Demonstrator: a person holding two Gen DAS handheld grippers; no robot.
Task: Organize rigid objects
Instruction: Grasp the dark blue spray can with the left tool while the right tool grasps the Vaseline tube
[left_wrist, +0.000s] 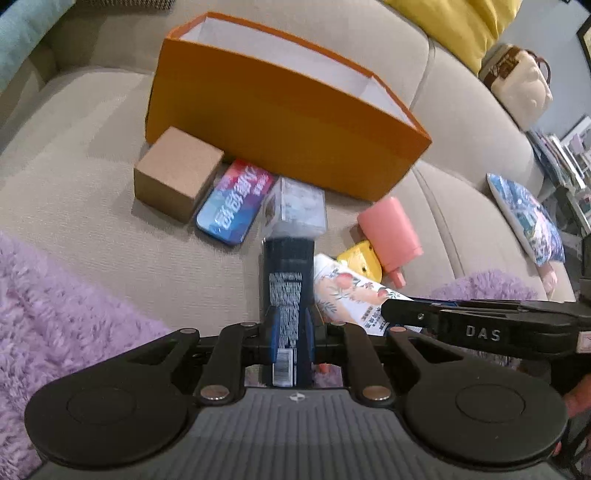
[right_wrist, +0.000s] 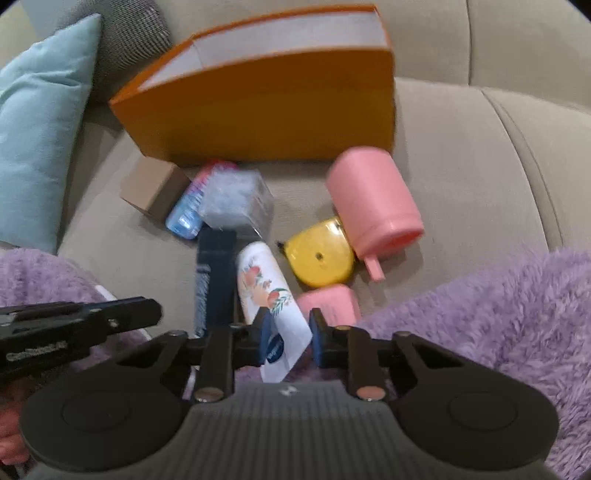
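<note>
The left hand-held gripper (left_wrist: 290, 325) is clamped narrow on the near end of a dark box (left_wrist: 286, 266), which lies pointing toward 12 o'clock on the sofa (left_wrist: 92, 122). The right hand-held gripper (right_wrist: 290, 328) has its jaws around the flat tail of a white tube (right_wrist: 264, 284); whether the pads press on it cannot be told through the blur.

Tube and dark box lie side by side, nearly touching, so the two grippers crowd each other: the right one's finger crosses the left view at 3 o'clock. At the dark box's far end sits a clear box (left_wrist: 297, 206), touching it. Left of that lie a blue tin (left_wrist: 234, 203) and a brown carton (left_wrist: 177, 173), packed close. At 2 o'clock of the tube are a yellow case (right_wrist: 319, 254), a pink cup (right_wrist: 373, 206) on its side and a pink block (right_wrist: 332, 302), all near one another.

Behind the cluster stands an open orange bin (left_wrist: 280, 122), its front wall close to the tin and carton; its white interior shows. Purple fleece (right_wrist: 480, 314) borders both grippers at 4 and 8 o'clock. Bare cushion lies open to the left of the carton and to the right of the cup.
</note>
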